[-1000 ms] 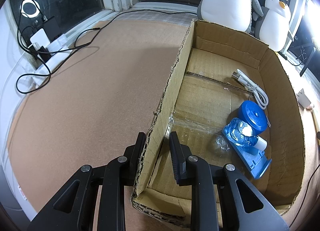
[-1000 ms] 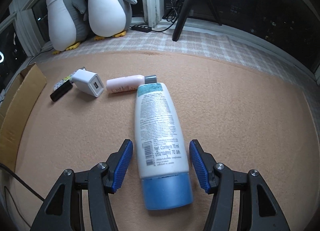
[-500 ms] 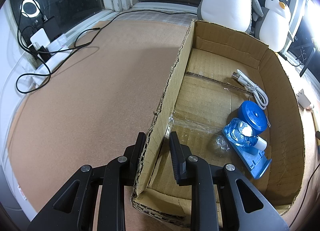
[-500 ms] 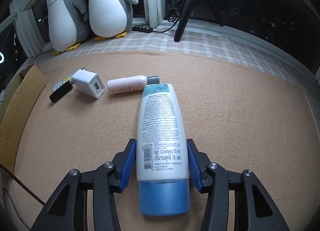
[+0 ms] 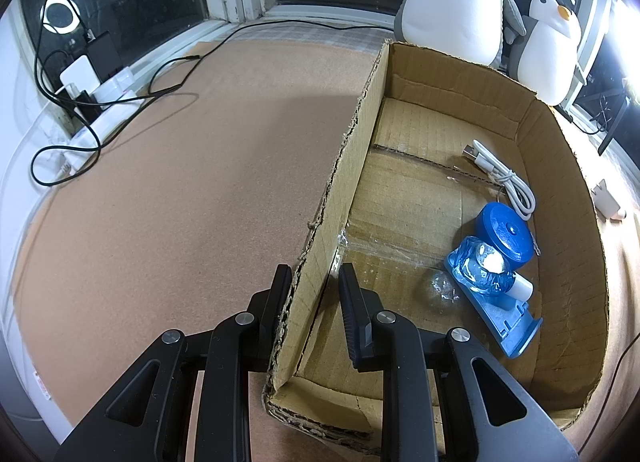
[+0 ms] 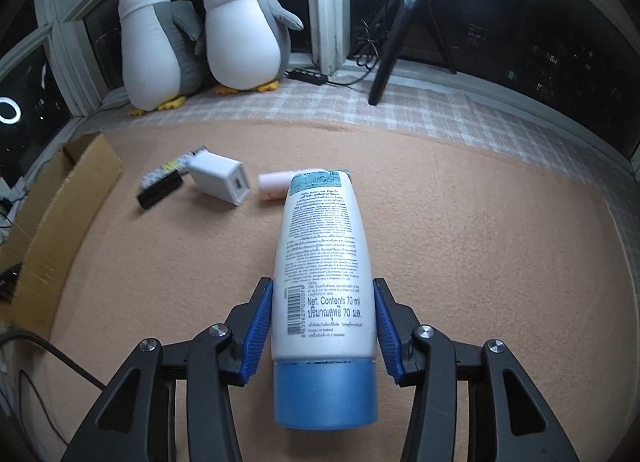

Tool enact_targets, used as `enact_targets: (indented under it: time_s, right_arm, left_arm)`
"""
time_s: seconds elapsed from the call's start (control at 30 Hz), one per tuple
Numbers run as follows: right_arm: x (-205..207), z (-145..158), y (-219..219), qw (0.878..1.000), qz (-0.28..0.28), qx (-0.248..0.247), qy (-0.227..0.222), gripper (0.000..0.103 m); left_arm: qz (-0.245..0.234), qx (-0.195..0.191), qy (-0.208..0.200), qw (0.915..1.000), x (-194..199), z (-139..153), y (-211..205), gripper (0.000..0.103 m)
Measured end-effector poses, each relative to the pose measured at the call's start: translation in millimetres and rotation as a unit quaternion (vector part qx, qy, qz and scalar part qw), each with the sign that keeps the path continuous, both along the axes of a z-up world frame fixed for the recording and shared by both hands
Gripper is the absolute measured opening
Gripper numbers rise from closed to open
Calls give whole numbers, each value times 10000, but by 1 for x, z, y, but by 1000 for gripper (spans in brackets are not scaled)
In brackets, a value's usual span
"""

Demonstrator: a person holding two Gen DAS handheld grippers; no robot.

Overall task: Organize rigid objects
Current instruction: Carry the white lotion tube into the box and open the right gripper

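Observation:
My right gripper [image 6: 323, 316] is shut on a white tube with a blue cap [image 6: 322, 262] and holds it lifted off the carpet, cap toward the camera. Beyond it lie a pink tube [image 6: 273, 185], a white charger block [image 6: 219, 178] and a black stick-like item [image 6: 159, 191]. My left gripper [image 5: 314, 290] straddles the left wall of the cardboard box [image 5: 347, 166], its jaws pressed to the cardboard on both sides. Inside the box are a white USB cable [image 5: 500, 172], a blue round lid [image 5: 505, 231] and a blue packaged item [image 5: 490, 286].
Two plush penguins [image 6: 200, 34] stand by the window behind the carpet. A black tripod [image 6: 404, 34] stands at the back right. Black cables and a power strip [image 5: 100, 98] lie at the left edge. The box corner [image 6: 48, 222] shows at the left of the right wrist view.
My right gripper closed on the white tube and lifted it; the view now looks higher, and the tube hides part of the pink tube. The left gripper has not moved.

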State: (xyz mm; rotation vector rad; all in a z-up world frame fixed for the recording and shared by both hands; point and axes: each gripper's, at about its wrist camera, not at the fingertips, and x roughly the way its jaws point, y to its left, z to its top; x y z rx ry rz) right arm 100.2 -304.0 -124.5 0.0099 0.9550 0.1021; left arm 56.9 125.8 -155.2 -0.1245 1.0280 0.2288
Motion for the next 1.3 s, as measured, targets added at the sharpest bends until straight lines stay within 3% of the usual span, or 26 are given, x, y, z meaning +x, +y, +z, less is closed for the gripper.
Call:
enact_targets:
  time_s: [0.27, 0.53, 0.97, 1.3]
  right_arm:
    - [4, 37, 56, 9974, 632, 165, -307, 44]
    - [9, 54, 122, 9890, 1360, 404, -414, 44]
    - [13, 63, 220, 9704, 2308, 577, -402, 44]
    - [16, 49, 276, 9594, 2746, 619, -172, 44]
  left_arm:
    - [-9, -23, -13, 10000, -1, 0, 1, 22]
    - [-7, -47, -23, 10000, -1, -1, 0, 22]
    - [-1, -63, -31, 10000, -1, -1, 2, 22]
    - [3, -76, -37, 10000, -1, -2, 1, 22]
